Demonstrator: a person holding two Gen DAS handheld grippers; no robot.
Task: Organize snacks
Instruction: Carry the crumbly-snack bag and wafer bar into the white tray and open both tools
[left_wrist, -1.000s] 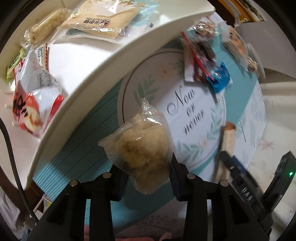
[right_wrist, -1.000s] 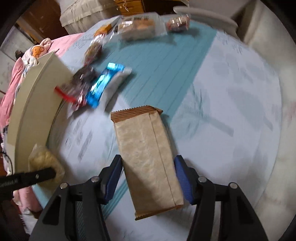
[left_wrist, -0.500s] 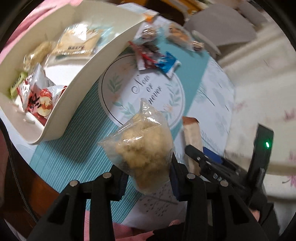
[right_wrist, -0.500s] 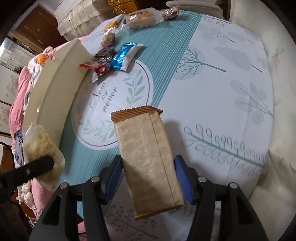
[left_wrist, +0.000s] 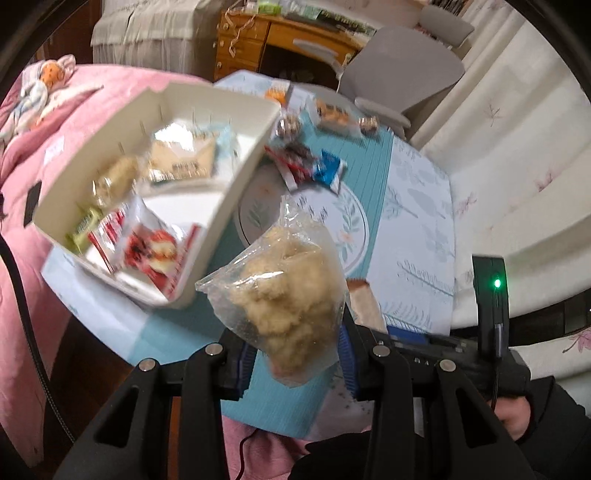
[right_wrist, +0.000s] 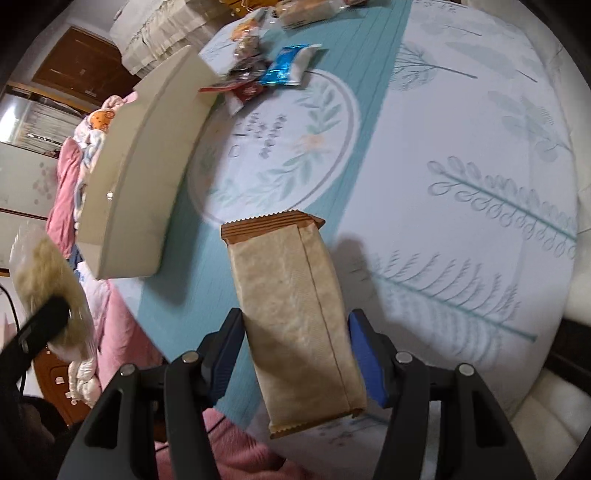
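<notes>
My left gripper (left_wrist: 295, 350) is shut on a clear bag of pale crumbly snack (left_wrist: 284, 295), held in the air above the table's near edge. The white box (left_wrist: 236, 184) lies to its upper left and holds several packets, a red and white one (left_wrist: 151, 251) nearest. My right gripper (right_wrist: 295, 350) is shut on a long tan packet (right_wrist: 295, 317) with a brown crimped end, lifted over the teal cloth. In the right wrist view the clear bag (right_wrist: 44, 280) shows at the far left, and the white box (right_wrist: 147, 162) beside it.
Loose snacks lie at the table's far side: a blue packet (left_wrist: 328, 170), a red and dark packet (left_wrist: 291, 162) and small clear packs (left_wrist: 332, 114). A pink bed (left_wrist: 74, 92) runs along the left. A grey chair (left_wrist: 399, 70) stands behind the table.
Both grippers have risen and drawn back from the table with their packets. The white box now sits farther off at the left, with its inside in view.
</notes>
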